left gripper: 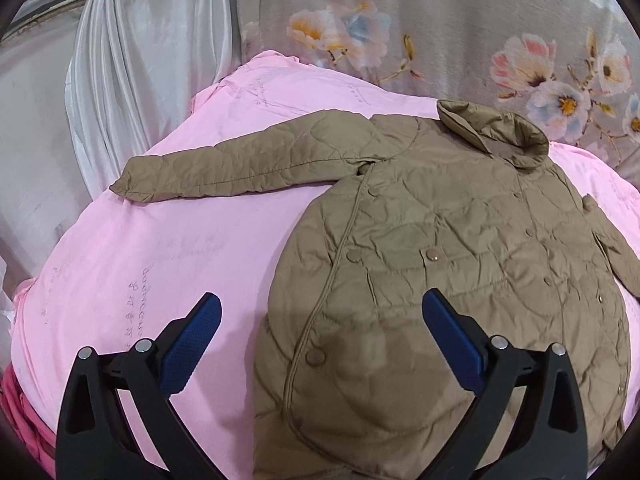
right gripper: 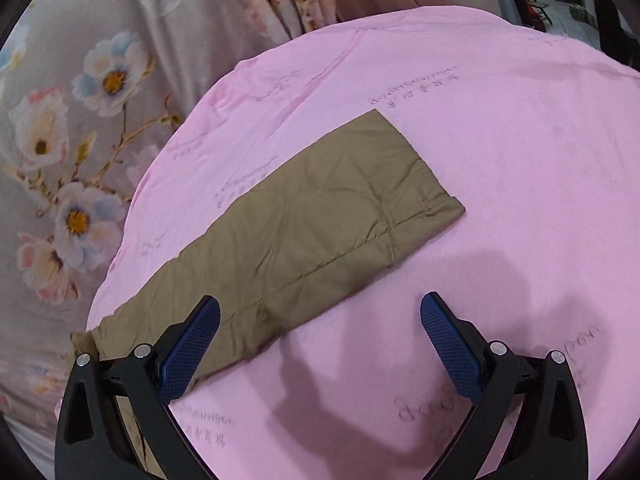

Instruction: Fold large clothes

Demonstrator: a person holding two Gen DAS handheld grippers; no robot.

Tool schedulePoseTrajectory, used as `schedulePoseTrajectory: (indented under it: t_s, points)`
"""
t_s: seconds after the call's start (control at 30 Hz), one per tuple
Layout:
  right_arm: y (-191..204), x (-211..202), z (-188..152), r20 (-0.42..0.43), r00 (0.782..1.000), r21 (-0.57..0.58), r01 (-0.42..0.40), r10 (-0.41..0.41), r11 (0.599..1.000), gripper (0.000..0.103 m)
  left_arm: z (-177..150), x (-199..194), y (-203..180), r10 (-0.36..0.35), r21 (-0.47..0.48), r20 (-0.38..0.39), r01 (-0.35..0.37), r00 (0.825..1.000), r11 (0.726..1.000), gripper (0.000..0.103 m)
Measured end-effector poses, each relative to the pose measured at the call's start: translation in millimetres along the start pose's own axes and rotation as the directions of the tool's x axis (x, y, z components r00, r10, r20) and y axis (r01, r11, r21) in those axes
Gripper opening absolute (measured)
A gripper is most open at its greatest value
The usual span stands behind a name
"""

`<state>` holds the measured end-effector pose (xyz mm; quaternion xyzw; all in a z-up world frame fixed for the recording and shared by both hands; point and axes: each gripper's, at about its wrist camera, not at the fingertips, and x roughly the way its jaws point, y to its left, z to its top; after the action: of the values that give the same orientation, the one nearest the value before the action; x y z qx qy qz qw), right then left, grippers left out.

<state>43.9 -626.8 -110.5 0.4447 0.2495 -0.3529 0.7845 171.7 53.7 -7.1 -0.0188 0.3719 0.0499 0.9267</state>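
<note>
Pink sheet (left gripper: pixel 132 248) over a raised surface, flowered curtain (left gripper: pixel 460 40) behind, white drape (left gripper: pixel 132 60) at the far left corner. Quilted khaki jacket (left gripper: pixel 440 264) laid flat and face up, buttoned, collar toward the far edge; one sleeve (left gripper: pixel 224 168) stretched out toward the left edge, other sleeve (right gripper: pixel 304 232) stretched toward the right edge, cuff well short of it. Left gripper (left gripper: pixel 320 312) spread wide, empty, above the jacket's hem side. Right gripper (right gripper: pixel 320 312) likewise apart, empty, over the right sleeve's near edge. Seemingly at the very start: nothing folded yet. Next, probably: close on a sleeve and bring it across the chest.
</note>
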Motion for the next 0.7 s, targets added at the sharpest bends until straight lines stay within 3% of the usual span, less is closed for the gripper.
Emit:
schedulePoseTrajectory:
  t_s: [0.07, 0.1, 0.17, 0.2, 0.23, 0.33, 0.4, 0.47, 0.53, 0.63, 0.7]
  points:
    - [1.0, 4.4, 8.6, 0.05, 0.999, 0.001, 0.009, -0.01, 1.0, 0.098, 2.3, 4.2, 1.7, 0.003, -0.008, 0.0, -0.003, 1.0, 1.0, 0.098]
    - [4.2, 7.2, 11.5, 0.06, 0.998, -0.007, 0.023, -0.022, 1.0, 0.088, 3.8, 6.7, 2.8, 0.007, -0.011, -0.001, -0.007, 1.0, 1.0, 0.098]
    - [10.3, 14.2, 19.2, 0.077, 0.994, -0.029, 0.076, -0.074, 0.997, 0.053, 4.6, 9.2, 4.4, 0.014, -0.013, 0.001, -0.014, 1.0, 1.0, 0.098]
    - [12.9, 18.1, 24.4, 0.082, 0.991, -0.045, 0.113, -0.109, 0.993, 0.02, 4.8, 10.5, 5.6, 0.021, -0.013, 0.003, -0.021, 1.0, 1.0, 0.098]
    - [17.4, 20.9, 29.5, 0.076, 0.989, -0.055, 0.129, -0.125, 0.99, 0.01, 4.7, 11.2, 6.6, 0.027, -0.013, 0.003, -0.027, 1.0, 1.0, 0.098]
    - [49.0, 3.0, 39.3, 0.142, 0.988, -0.097, 0.072, -0.058, 0.993, 0.006, 5.5, 14.0, 10.9, 0.04, -0.017, 0.003, -0.04, 0.999, 0.999, 0.098]
    - [91.4, -20.6, 38.9, 0.2, 0.98, -0.196, 0.023, 0.017, 0.98, 0.006, 5.5, 15.7, 12.7, 0.048, -0.018, 0.002, -0.048, 0.999, 0.999, 0.098]
    - [148.1, -56.9, 26.9, 0.244, 0.959, -0.334, -0.055, 0.143, 0.941, 0.006, 5.4, 15.6, 14.3, 0.049, -0.022, 0.002, -0.049, 0.999, 0.999, 0.098]
    - [204.3, -91.5, 3.5, 0.236, 0.932, -0.467, -0.139, 0.275, 0.873, 0.006, 4.6, 13.8, 14.7, 0.044, -0.027, 0.004, -0.044, 0.999, 0.999, 0.098]
    - [287.5, -138.0, -54.9, 0.141, 0.88, -0.649, -0.263, 0.453, 0.714, 0.006, 2.5, 9.8, 15.6, 0.033, -0.035, 0.009, -0.032, 0.999, 0.999, 0.098]
    - [327.8, -152.3, -95.9, 0.048, 0.854, -0.712, -0.335, 0.518, 0.617, 0.006, 1.4, 7.2, 18.3, 0.026, -0.04, 0.01, -0.025, 1.0, 0.999, 0.098]
